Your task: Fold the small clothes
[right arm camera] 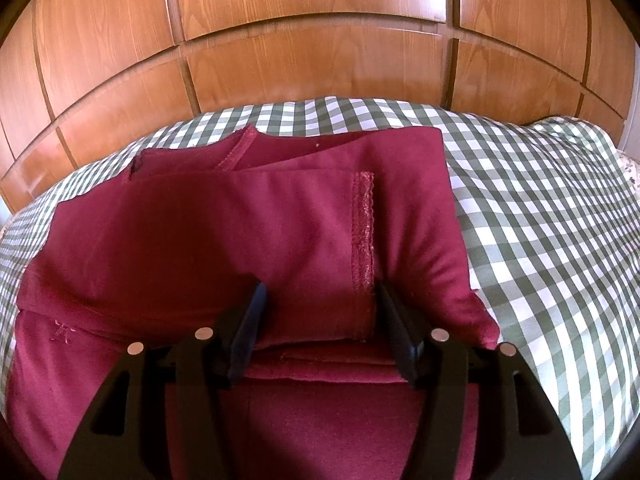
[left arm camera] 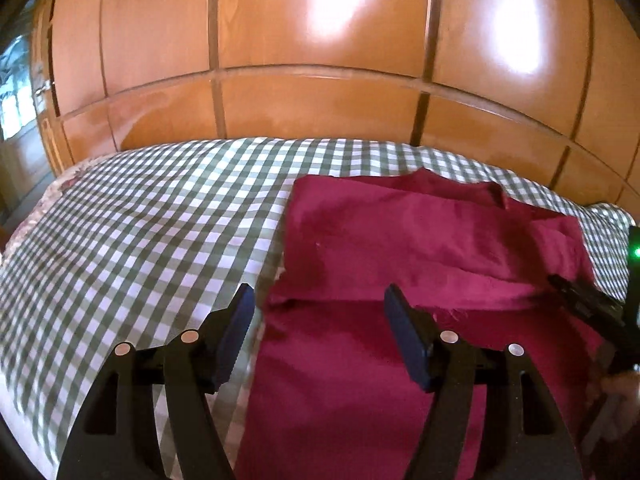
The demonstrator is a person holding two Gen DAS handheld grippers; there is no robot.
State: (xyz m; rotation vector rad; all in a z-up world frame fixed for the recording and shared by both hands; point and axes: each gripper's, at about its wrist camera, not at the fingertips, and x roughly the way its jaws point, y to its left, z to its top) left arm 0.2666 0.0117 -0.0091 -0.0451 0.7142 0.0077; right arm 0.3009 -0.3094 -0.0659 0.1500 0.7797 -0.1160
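Note:
A dark red garment (left arm camera: 400,240) lies partly folded on a green-and-white checked bed cover (left arm camera: 140,220). My left gripper (left arm camera: 320,320) hovers open over the garment's left edge, with nothing between its pads. In the right wrist view the same garment (right arm camera: 180,240) fills the middle, with a folded-over flap edged by a lace hem (right arm camera: 362,232). My right gripper (right arm camera: 320,320) stands open low on the cloth, and the flap's near end lies between its fingers. In the left wrist view the right gripper (left arm camera: 572,296) shows at the right edge, resting on the garment.
A glossy wooden wardrobe (left arm camera: 320,40) (right arm camera: 320,60) rises just behind the bed. Bare checked cover (right arm camera: 540,200) spreads to the right of the garment, and more of it to the left in the left wrist view. Part of a person's hand (left arm camera: 620,392) shows at the far right.

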